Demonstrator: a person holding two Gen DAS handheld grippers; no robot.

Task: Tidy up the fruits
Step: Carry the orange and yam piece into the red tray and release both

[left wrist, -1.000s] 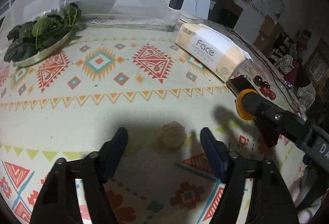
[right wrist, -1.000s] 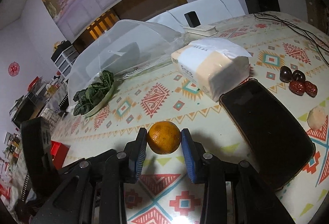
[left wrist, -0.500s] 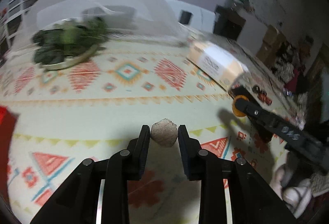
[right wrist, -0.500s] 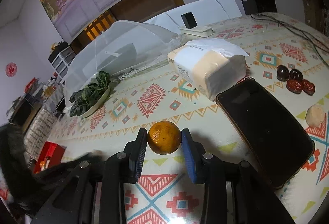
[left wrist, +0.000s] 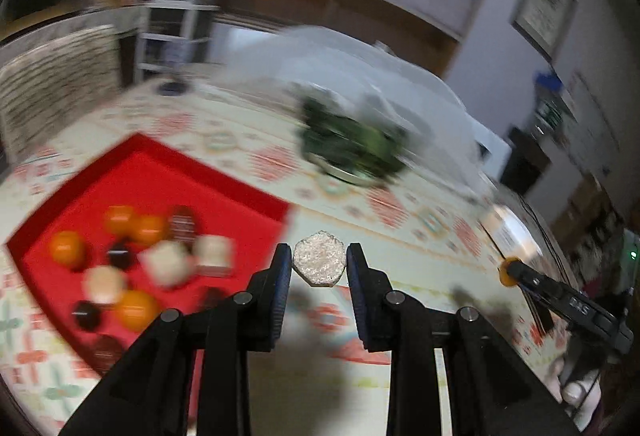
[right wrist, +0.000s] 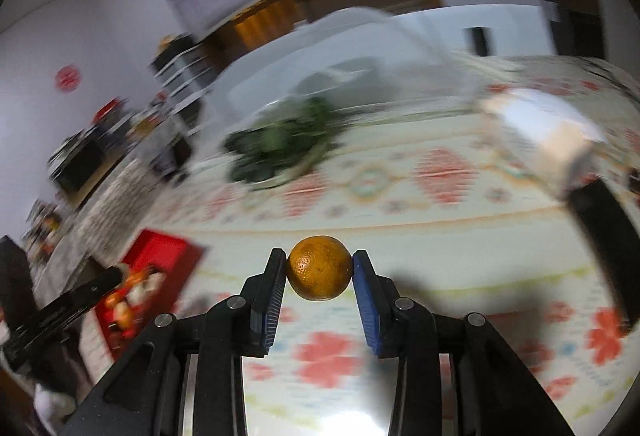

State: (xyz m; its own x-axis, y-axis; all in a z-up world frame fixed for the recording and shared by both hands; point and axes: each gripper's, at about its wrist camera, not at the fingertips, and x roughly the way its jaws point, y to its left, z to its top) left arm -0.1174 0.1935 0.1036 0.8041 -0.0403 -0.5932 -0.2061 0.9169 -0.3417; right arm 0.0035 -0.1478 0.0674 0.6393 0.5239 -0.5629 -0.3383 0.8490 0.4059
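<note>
My left gripper (left wrist: 319, 266) is shut on a pale, bumpy, hexagon-shaped fruit piece (left wrist: 319, 263) and holds it above the table, just right of a red tray (left wrist: 132, 172). The tray holds several oranges, pale pieces and dark dates. My right gripper (right wrist: 319, 270) is shut on an orange (right wrist: 319, 267) above the patterned tablecloth. The red tray (right wrist: 160, 256) shows at the lower left of the right wrist view, with the left gripper's arm in front of it. Both views are motion-blurred.
A plate of green leaves (left wrist: 352, 148) sits mid-table beside a clear mesh food cover (left wrist: 360, 68). A tissue pack (right wrist: 548, 128) and a black phone (right wrist: 604, 228) lie at the right. The right gripper's arm (left wrist: 560, 300) shows at the right of the left wrist view.
My left gripper closed on the pale piece, lifted it and swung left toward the red tray. My right gripper, still holding the orange, also swung left.
</note>
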